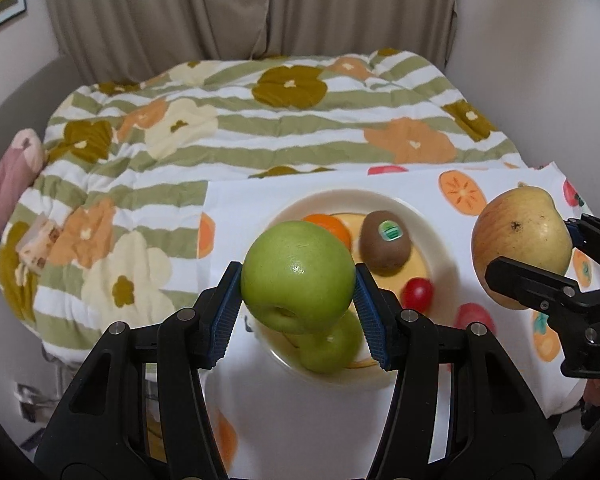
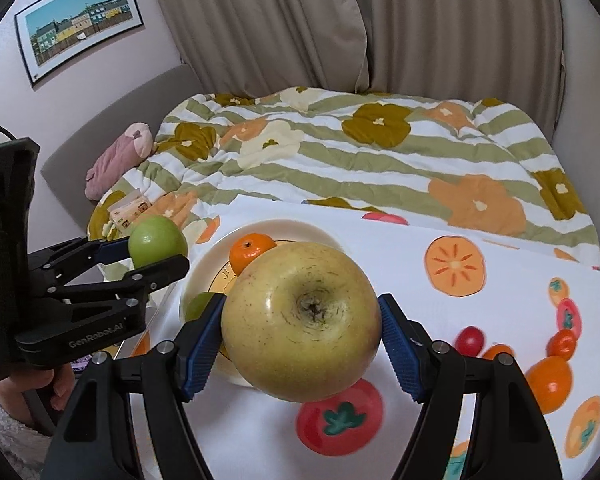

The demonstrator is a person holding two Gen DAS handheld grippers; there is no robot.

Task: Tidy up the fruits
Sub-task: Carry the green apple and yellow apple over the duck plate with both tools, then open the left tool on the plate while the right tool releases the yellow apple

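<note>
The left gripper [image 1: 299, 280] held a smooth green apple [image 1: 298, 274], its blue ribbed jaws pressed on both sides, above the near rim of the round cream plate [image 1: 428, 224]. On the plate lay a small orange mandarin [image 1: 332, 228], a brown kiwi with a green sticker [image 1: 386, 242], a second green fruit [image 1: 332, 346] and a red cherry tomato [image 1: 418, 294]. The right gripper [image 2: 302, 334] clasped a large yellow-green apple [image 2: 300, 322] between its jaws, over the white fruit-printed cloth [image 2: 500, 240] on the surface.
</note>
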